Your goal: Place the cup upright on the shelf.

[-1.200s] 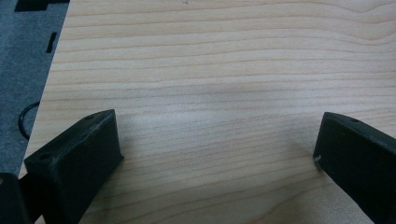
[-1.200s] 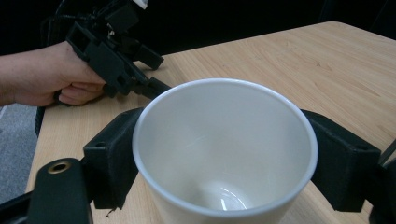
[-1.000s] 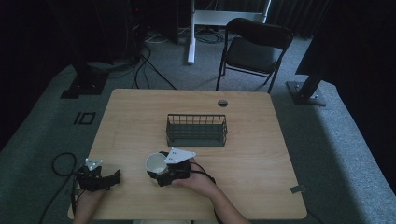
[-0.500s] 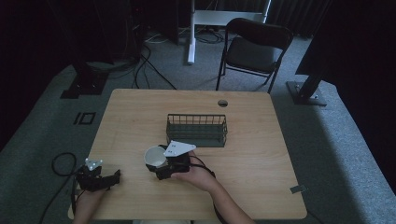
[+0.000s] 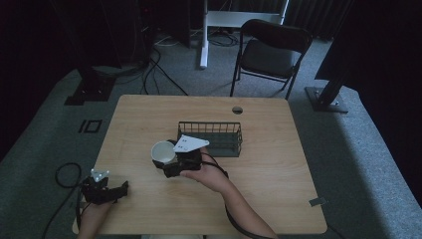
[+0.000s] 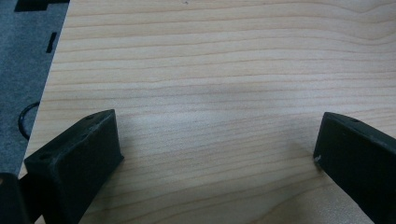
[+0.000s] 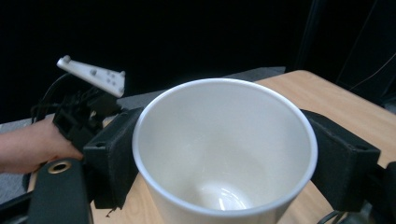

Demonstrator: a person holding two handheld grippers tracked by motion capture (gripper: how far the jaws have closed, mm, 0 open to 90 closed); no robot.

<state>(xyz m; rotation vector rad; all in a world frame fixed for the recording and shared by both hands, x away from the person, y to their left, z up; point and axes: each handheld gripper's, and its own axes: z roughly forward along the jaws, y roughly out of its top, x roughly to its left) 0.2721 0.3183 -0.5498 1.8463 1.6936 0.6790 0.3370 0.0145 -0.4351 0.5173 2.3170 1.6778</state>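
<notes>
The right claw (image 5: pixel 166 160) grips a white cup (image 5: pixel 162 152), one black jaw pressed against each side of its wall; in the right gripper view the cup (image 7: pixel 224 149) is open-mouthed and empty. Claw and cup are near the middle of the wooden worktop (image 5: pixel 268 164), just beside the near left end of a dark wire basket (image 5: pixel 211 138). The left claw (image 5: pixel 119 189) rests at the worktop's near left corner, its jaws spread wide with bare wood between them in the left gripper view (image 6: pixel 217 140). Beyond the worktop's far edge a black folding chair (image 5: pixel 271 52) stands on grey carpet
</notes>
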